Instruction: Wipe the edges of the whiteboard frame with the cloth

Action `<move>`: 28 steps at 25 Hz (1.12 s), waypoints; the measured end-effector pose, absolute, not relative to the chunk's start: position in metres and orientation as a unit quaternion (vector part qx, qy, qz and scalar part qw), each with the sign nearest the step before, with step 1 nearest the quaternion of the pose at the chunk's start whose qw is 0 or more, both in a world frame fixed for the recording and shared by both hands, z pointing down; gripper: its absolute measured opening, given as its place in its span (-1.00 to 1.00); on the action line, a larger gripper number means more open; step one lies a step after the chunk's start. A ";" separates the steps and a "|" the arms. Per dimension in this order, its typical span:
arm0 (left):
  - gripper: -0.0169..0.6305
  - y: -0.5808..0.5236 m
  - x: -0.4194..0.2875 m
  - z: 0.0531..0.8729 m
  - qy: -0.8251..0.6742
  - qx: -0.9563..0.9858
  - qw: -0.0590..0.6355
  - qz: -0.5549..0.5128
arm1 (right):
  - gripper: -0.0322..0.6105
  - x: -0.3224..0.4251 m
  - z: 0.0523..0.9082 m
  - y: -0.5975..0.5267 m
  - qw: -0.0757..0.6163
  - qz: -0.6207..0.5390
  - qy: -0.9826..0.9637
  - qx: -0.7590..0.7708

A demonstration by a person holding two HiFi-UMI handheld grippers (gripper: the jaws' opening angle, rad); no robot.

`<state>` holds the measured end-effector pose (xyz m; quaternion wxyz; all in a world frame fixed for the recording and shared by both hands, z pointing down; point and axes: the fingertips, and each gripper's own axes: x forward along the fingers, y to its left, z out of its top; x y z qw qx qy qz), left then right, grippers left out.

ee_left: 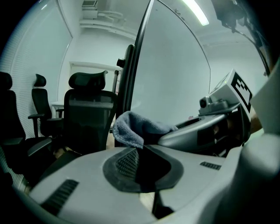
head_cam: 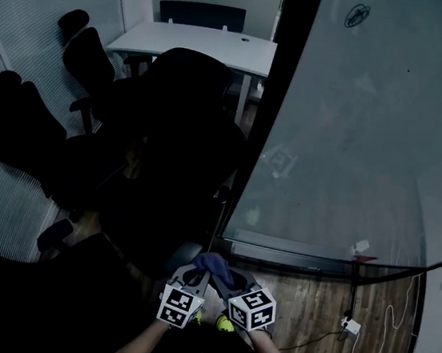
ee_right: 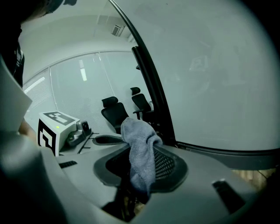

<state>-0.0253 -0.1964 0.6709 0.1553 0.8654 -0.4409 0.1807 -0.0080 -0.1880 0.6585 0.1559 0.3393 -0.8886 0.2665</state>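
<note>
The whiteboard (head_cam: 356, 133) stands at the right, with a dark frame edge (head_cam: 265, 121) down its left side and a tray (head_cam: 299, 259) along the bottom. Both grippers meet low in the head view, just below the frame's lower left corner. A blue-grey cloth (head_cam: 215, 266) is bunched between their tips. My right gripper (ee_right: 142, 170) is shut on the cloth (ee_right: 140, 148), which drapes down between its jaws. My left gripper (ee_left: 140, 153) has its jaws together, and a corner of the cloth (ee_left: 131, 127) runs into their tips. The frame edge (ee_left: 131, 78) rises just beyond.
Several black office chairs (head_cam: 98, 67) crowd the left, one (head_cam: 187, 127) right beside the frame. A white table (head_cam: 198, 43) stands at the back. A small red and white object (head_cam: 361, 248) lies on the tray. A cable and adapter (head_cam: 349, 326) lie on the wooden floor.
</note>
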 end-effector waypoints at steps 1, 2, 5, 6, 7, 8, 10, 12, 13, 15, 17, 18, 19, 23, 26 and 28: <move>-0.90 -0.201 -0.028 0.674 -0.448 0.862 0.153 0.181 | -0.58 -0.009 0.659 -0.193 0.157 0.265 -0.889 0.339; -0.90 -0.208 -0.030 0.677 -0.454 0.859 0.150 0.182 | -0.58 -0.010 0.660 -0.200 0.157 0.263 -0.889 0.340; -0.90 -0.227 -0.030 0.679 -0.465 0.853 0.145 0.187 | -0.58 -0.009 0.665 -0.217 0.160 0.263 -0.887 0.345; -0.90 -0.232 -0.030 0.678 -0.468 0.851 0.143 0.188 | -0.58 -0.009 0.667 -0.222 0.163 0.264 -0.886 0.346; -0.90 -0.237 -0.029 0.676 -0.471 0.850 0.142 0.189 | -0.58 -0.009 0.668 -0.226 0.164 0.265 -0.885 0.346; -0.90 -0.242 -0.029 0.675 -0.474 0.848 0.141 0.191 | -0.58 -0.009 0.669 -0.231 0.165 0.266 -0.884 0.347; -0.90 -0.251 -0.027 0.674 -0.478 0.845 0.137 0.195 | -0.58 -0.007 0.669 -0.240 0.163 0.269 -0.883 0.348; -0.90 -0.260 -0.026 0.675 -0.481 0.843 0.133 0.201 | -0.58 -0.005 0.670 -0.249 0.161 0.273 -0.881 0.352; -0.90 -0.265 -0.026 0.676 -0.481 0.842 0.131 0.204 | -0.58 -0.005 0.672 -0.254 0.162 0.275 -0.879 0.354; -0.90 -0.274 -0.025 0.679 -0.484 0.839 0.128 0.212 | -0.58 -0.003 0.675 -0.262 0.163 0.281 -0.875 0.359; -0.90 -0.279 -0.024 0.682 -0.488 0.836 0.129 0.217 | -0.58 -0.001 0.679 -0.268 0.163 0.287 -0.872 0.362; -0.90 -0.281 -0.024 0.682 -0.488 0.835 0.129 0.219 | -0.58 -0.001 0.682 -0.270 0.163 0.291 -0.870 0.364; -0.90 -0.282 -0.024 0.683 -0.488 0.835 0.129 0.219 | -0.58 -0.001 0.684 -0.272 0.162 0.294 -0.868 0.365; -0.90 -0.286 -0.024 0.686 -0.482 0.837 0.129 0.223 | -0.58 -0.001 0.689 -0.278 0.158 0.303 -0.862 0.374; -0.90 -0.287 -0.023 0.685 -0.475 0.842 0.126 0.221 | -0.58 0.000 0.689 -0.283 0.154 0.307 -0.857 0.384; -0.90 -0.287 -0.022 0.685 -0.471 0.844 0.130 0.221 | -0.58 0.001 0.689 -0.287 0.151 0.311 -0.855 0.387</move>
